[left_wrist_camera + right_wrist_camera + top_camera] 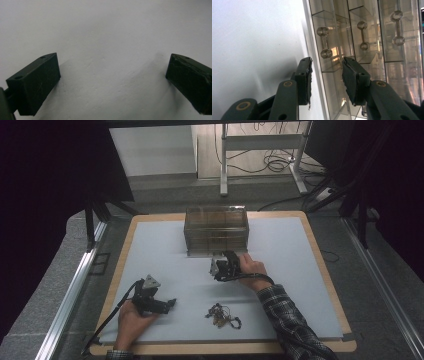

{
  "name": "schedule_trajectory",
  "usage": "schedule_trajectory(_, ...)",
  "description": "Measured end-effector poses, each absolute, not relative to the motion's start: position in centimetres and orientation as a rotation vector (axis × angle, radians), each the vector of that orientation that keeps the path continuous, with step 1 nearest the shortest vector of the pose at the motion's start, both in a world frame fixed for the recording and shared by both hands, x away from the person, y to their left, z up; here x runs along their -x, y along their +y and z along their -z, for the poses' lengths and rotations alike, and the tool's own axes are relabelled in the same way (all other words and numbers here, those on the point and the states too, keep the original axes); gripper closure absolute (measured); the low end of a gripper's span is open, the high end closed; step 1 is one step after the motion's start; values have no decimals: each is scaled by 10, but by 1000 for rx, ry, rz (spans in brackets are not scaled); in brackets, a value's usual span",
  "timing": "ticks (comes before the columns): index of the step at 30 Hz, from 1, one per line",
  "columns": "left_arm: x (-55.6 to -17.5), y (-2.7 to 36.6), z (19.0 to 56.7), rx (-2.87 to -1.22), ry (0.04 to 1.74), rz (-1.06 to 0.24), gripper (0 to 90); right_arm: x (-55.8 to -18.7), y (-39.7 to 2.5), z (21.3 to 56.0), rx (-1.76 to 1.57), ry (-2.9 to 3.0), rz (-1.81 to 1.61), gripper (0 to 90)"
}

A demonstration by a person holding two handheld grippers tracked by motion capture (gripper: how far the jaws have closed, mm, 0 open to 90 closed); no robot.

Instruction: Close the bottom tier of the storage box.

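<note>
At tabletop centre: clear drawer cabinet (pixel 216 230) | right tongs (pixel 325 75) parted, lined up on a drawer handle (pixel 324 45), likely to pull | left tongs (pixel 112 75) released, parked near jewellery tangle (pixel 222 315)

Drawer cabinet (pixel 216 231): clear plastic, standing upright at upper centre of the high view, showing dumbbell-shaped clear handles (pixel 324 46) in the right gripper view.
Tangled small items (pixel 223 315): dark, lying loose at lower centre of the high view.
</note>
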State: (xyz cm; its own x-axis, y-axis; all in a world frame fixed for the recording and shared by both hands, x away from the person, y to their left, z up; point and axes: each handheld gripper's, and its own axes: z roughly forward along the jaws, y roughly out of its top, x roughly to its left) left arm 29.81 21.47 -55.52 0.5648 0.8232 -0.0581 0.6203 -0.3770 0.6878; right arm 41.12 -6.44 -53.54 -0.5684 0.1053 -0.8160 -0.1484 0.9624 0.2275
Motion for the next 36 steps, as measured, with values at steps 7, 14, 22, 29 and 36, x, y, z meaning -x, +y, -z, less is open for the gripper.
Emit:
schedule_trajectory(7,-298,215,555,-2124,1150,-387,0,-415,-68,530,-10,2203,-377,555)
schedule_trajectory(14,-298,215,555,-2124,1150,-388,0,-419,-72,523,-42,2249,-416,527)
schedule_trajectory(22,-298,215,555,-2124,1150,-388,0,-425,-78,514,-108,2309,-498,521)
schedule_trajectory(29,-298,215,555,-2124,1150,-388,0,-433,-84,509,-162,2365,-536,514)
schedule_trajectory(36,-298,215,555,-2124,1150,-388,0,-439,-89,502,-195,2413,-585,513)
